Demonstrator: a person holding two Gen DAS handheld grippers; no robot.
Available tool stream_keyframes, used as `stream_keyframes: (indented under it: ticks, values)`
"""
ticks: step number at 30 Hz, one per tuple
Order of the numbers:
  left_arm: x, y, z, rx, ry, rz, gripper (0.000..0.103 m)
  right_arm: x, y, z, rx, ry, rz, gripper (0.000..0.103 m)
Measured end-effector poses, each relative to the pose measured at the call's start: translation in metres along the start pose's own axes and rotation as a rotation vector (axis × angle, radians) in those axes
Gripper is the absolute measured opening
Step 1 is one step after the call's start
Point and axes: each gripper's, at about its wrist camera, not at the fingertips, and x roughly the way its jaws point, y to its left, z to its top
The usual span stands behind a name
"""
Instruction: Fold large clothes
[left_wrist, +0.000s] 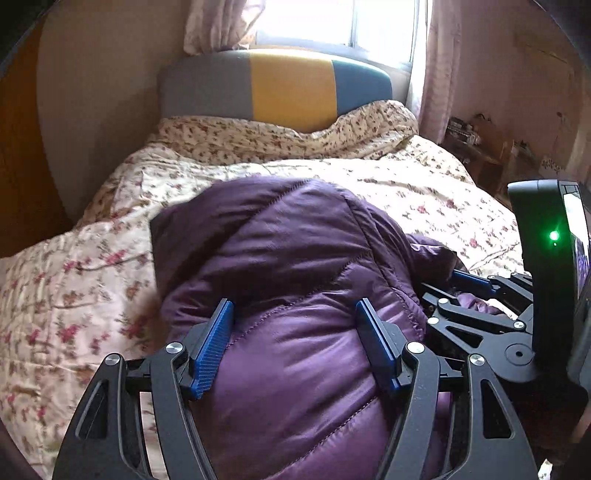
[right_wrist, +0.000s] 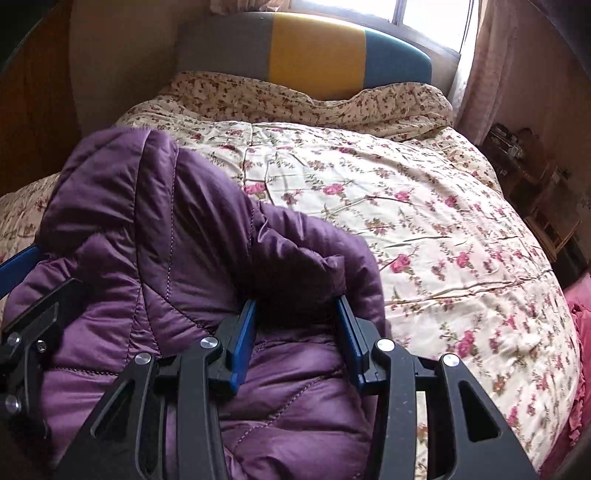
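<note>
A purple quilted down jacket (left_wrist: 280, 266) lies bunched on the flowered bed. My left gripper (left_wrist: 295, 314) is open, its blue pads (left_wrist: 218, 332) spread either side of a thick fold of the jacket. My right gripper (right_wrist: 297, 310) is also open wide around a bulge of the same jacket (right_wrist: 177, 236); the padding fills the gap between its fingers (right_wrist: 245, 332). In the left wrist view the right gripper (left_wrist: 469, 295) shows at the right, against the jacket's edge. The left gripper's blue finger (right_wrist: 18, 262) shows at the right wrist view's left edge.
The bed is covered by a cream flowered quilt (right_wrist: 424, 229), rumpled near the grey, yellow and teal headboard (left_wrist: 288, 85). A window with pink curtains (left_wrist: 439, 66) is behind. Wooden shelves with clutter (right_wrist: 535, 192) stand to the right. A pink cloth (right_wrist: 580, 332) lies at the bed's right edge.
</note>
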Motion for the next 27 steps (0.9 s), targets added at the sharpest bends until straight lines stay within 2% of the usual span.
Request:
stream_keyframes:
  ticks: [8, 14, 16, 18, 22, 27]
  values:
    - [0.019, -0.001, -0.013, -0.01, -0.006, 0.01, 0.068, 0.025, -0.002, -0.013, 0.016, -0.039, 0.067, 0.04]
    - [0.02, 0.001, -0.014, -0.03, -0.005, 0.02, 0.068, 0.02, -0.006, -0.01, 0.028, -0.046, 0.086, 0.041]
    - [0.014, 0.002, -0.012, -0.032, -0.012, 0.033, 0.07, 0.014, -0.007, -0.009, 0.026, -0.056, 0.088, 0.042]
    - [0.005, 0.003, -0.01, -0.051, -0.02, 0.054, 0.075, 0.006, -0.009, -0.008, 0.02, -0.062, 0.088, 0.043]
    - [-0.021, 0.008, -0.011, -0.112, -0.044, 0.072, 0.076, -0.012, -0.013, -0.007, 0.033, -0.071, 0.099, 0.055]
    - [-0.051, 0.007, -0.02, -0.143, -0.078, 0.086, 0.076, -0.044, -0.014, -0.013, 0.019, -0.112, 0.107, 0.06]
